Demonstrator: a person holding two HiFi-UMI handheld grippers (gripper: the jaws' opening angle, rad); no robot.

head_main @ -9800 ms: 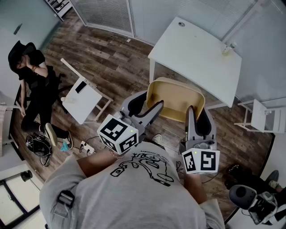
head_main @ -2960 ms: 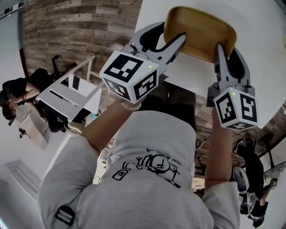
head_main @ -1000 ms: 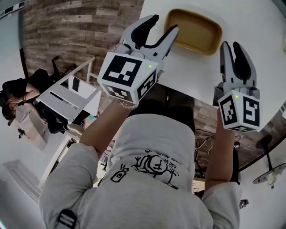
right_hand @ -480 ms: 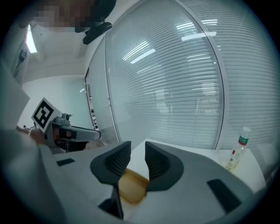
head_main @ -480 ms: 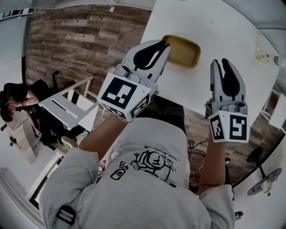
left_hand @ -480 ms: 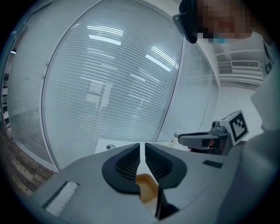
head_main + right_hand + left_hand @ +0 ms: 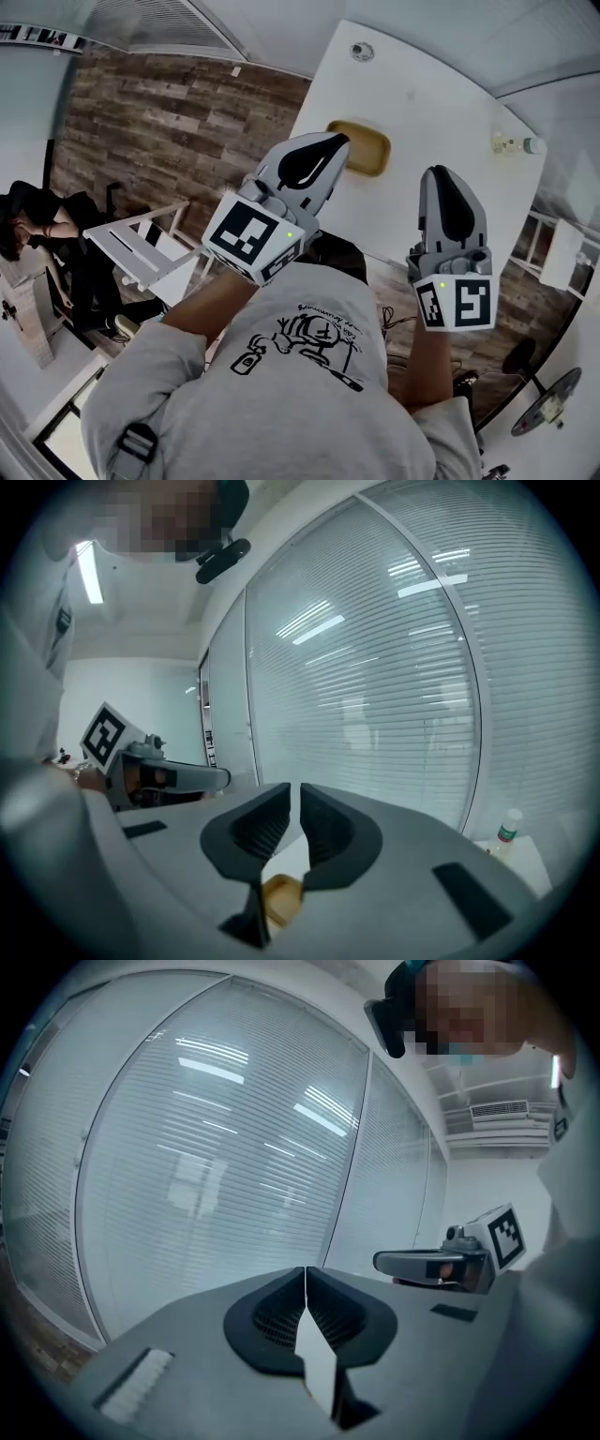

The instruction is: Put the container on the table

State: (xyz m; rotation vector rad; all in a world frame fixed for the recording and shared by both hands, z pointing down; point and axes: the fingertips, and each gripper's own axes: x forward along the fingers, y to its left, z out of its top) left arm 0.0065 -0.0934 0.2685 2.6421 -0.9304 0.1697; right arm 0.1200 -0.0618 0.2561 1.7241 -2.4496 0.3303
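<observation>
Resting on the white table [image 7: 441,103], the yellow container [image 7: 359,148] lies flat near the table's left edge, open side up. Neither claw touches it. In the right gripper view a small part of it [image 7: 279,893] shows low down, behind the jaws.

Left gripper [image 7: 335,141]: held above the table edge, its tips overlapping the container's left end in the head view. In the left gripper view the left gripper [image 7: 305,1274] has its jaws pressed together along one line, having just been closing. Nothing is between them.

Right gripper [image 7: 438,172]: held over the table, to the right of the container and apart from it. In the right gripper view the right gripper [image 7: 295,791] has its jaws very narrow, with a thin slit left between the pads; they have just been closing. Nothing is between them.

Both claws face a wall of closed blinds [image 7: 234,1147].

Other items on the table: a small bottle [image 7: 516,144] near the far right edge, and a small round fitting [image 7: 361,51] at the far end. Both are well apart from the container.

Beside the table, on the wooden floor [image 7: 159,103], stands a small white chair [image 7: 141,253]. A person in black [image 7: 37,220] sits at the left edge of the head view.
</observation>
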